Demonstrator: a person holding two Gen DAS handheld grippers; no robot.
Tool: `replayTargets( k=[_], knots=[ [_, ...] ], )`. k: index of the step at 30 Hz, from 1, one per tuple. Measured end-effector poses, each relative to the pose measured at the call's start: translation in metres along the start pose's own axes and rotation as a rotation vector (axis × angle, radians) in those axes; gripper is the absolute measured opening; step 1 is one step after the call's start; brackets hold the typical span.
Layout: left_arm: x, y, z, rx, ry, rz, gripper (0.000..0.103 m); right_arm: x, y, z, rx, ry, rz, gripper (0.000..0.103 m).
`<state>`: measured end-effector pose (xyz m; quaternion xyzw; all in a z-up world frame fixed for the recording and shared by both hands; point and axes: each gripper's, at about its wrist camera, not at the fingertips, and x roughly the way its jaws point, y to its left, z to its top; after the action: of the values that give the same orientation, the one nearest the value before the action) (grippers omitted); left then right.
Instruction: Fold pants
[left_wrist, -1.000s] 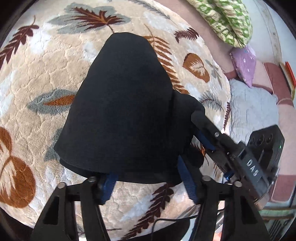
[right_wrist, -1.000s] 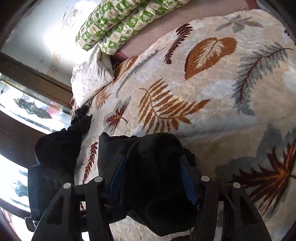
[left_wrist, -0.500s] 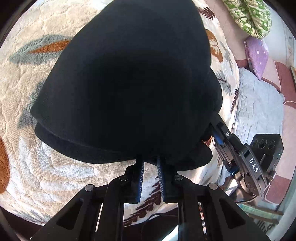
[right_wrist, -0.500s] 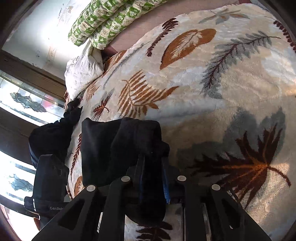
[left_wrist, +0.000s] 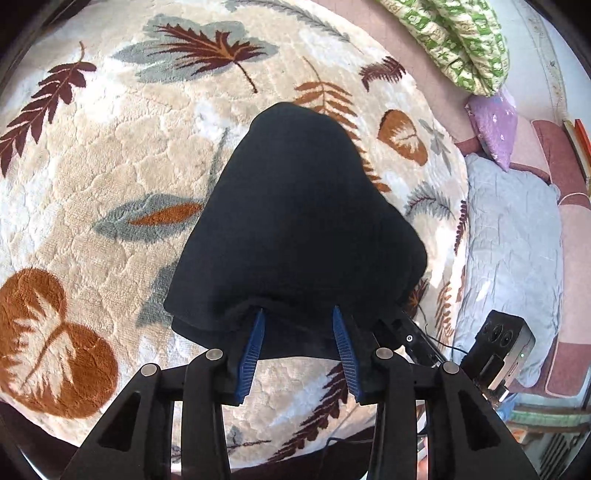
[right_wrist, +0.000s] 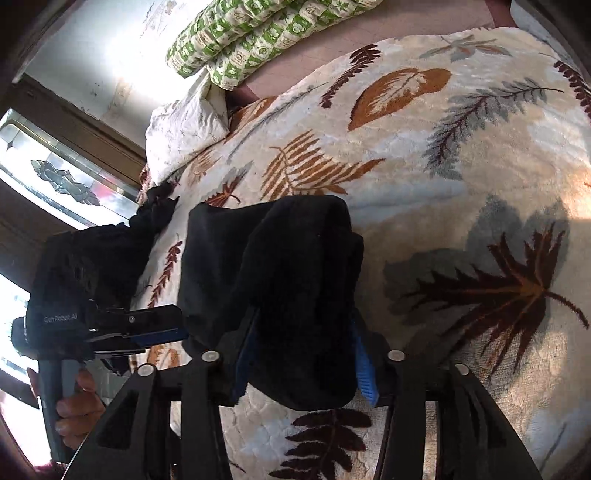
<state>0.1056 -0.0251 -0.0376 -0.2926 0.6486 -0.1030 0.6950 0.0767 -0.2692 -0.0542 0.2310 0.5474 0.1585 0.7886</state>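
The folded black pants (left_wrist: 295, 229) lie on my leaf-patterned blanket (left_wrist: 110, 155). My left gripper (left_wrist: 297, 317) is opening, pads clear of the near hem between them. My right gripper (right_wrist: 303, 332) opens too, fabric bunched between its jaws.

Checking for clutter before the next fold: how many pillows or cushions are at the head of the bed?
3 visible: a green patterned pillow against the wall, a purple cushion just below it, and a white pillow by the window. More may be hidden.

Matt black cloth pants (left_wrist: 303, 221) on a plush, rough-piled leaf-print blanket (left_wrist: 110, 155).
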Motion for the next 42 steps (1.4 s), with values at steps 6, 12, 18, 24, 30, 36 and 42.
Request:
replayTargets(
  k=[6, 12, 18, 24, 30, 36, 42],
  knots=[
    [0.013, 0.018, 0.008, -0.029, 0.035, -0.031, 0.035, 0.013, -0.023, -0.006, 0.051, 0.026, -0.028, 0.036],
    [-0.025, 0.029, -0.002, 0.025, 0.023, -0.058, 0.037, -0.015, -0.025, -0.001, 0.146, -0.014, 0.079, 0.043],
    [-0.071, 0.011, 0.002, 0.116, -0.101, -0.026, 0.053, -0.049, 0.004, 0.012, 0.094, -0.159, 0.096, 0.052],
    [-0.072, -0.025, 0.036, 0.170, -0.145, 0.068, 0.055, -0.036, 0.037, 0.023, 0.008, -0.231, 0.069, 0.049],
    [-0.023, -0.028, 0.076, 0.152, -0.094, 0.191, 0.054, 0.007, 0.028, 0.028, -0.013, -0.171, -0.028, 0.036],
    [0.026, -0.020, 0.092, 0.174, -0.047, 0.241, 0.063, 0.031, 0.006, 0.029, 0.014, -0.126, -0.063, 0.025],
    [0.044, -0.032, 0.084, 0.289, -0.075, 0.273, 0.080, 0.037, 0.004, 0.031, -0.012, -0.114, -0.069, 0.025]
  ],
)
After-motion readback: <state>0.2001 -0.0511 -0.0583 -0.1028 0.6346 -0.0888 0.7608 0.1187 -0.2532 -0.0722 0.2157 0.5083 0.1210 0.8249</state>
